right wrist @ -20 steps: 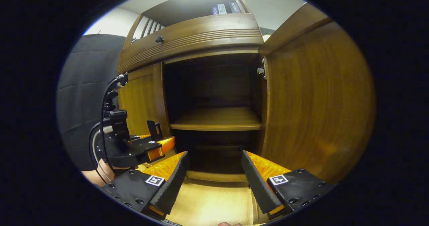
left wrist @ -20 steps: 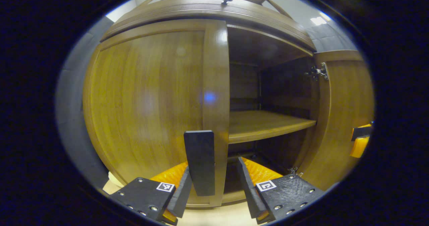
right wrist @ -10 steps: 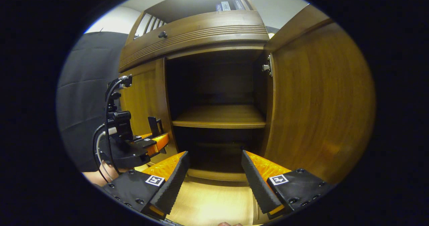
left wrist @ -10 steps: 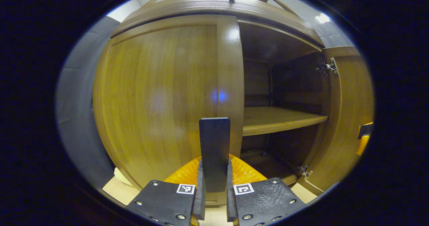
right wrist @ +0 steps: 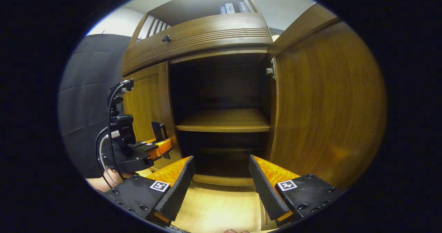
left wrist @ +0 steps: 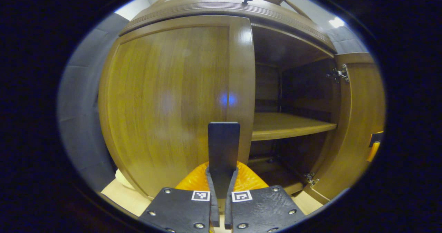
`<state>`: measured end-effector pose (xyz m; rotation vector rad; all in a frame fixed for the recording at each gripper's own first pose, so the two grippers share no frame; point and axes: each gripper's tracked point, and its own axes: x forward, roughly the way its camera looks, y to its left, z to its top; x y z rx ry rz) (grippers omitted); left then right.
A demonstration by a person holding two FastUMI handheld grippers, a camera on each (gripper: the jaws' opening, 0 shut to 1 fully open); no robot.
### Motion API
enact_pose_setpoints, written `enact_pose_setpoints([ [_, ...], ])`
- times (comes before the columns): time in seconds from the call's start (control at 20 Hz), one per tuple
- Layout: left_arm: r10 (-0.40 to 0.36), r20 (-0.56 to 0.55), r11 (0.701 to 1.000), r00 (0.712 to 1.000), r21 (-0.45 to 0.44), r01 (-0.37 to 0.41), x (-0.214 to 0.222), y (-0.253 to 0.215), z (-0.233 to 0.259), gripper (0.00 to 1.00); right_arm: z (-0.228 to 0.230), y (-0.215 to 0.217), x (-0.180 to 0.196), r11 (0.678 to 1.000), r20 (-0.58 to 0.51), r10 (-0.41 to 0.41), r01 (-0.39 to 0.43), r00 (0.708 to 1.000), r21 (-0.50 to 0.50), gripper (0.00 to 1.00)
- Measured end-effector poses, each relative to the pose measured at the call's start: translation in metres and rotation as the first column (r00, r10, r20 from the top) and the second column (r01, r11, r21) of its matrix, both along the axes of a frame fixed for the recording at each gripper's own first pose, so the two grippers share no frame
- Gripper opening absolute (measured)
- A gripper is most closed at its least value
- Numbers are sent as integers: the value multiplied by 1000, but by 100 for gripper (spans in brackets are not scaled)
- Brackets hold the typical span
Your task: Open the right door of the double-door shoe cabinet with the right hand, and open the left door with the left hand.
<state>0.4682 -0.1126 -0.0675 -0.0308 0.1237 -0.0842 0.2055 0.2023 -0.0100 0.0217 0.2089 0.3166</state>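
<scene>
now pinching the handle [left wrist: 223, 146] at the stiff, hinged left door [left wrist: 165, 98] edge with left gripper [left wrist: 221, 191]; right gripper [right wrist: 221, 177] gaping, empty.

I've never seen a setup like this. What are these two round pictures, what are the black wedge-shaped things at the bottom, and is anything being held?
There is no robot here: a person holds a two-finger claw in each hand, and a fisheye camera rides on each one. The wedges at the bottom are each claw's own fingers. In the left gripper view, the left claw is shut on the dark handle of the cabinet's left door, which looks closed. In the right gripper view, the right claw is open and holds nothing; the right door stands swung open, showing a wooden shelf. That view also shows the left claw farther off, at the left door.
</scene>
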Motion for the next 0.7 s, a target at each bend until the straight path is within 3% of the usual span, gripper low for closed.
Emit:
enact_pose_setpoints([
  [0.7, -43, 5, 999, 999, -11, 43, -54, 10, 17, 9, -3, 6, -22, 998, -6, -55, 56, 998, 40, 93],
])
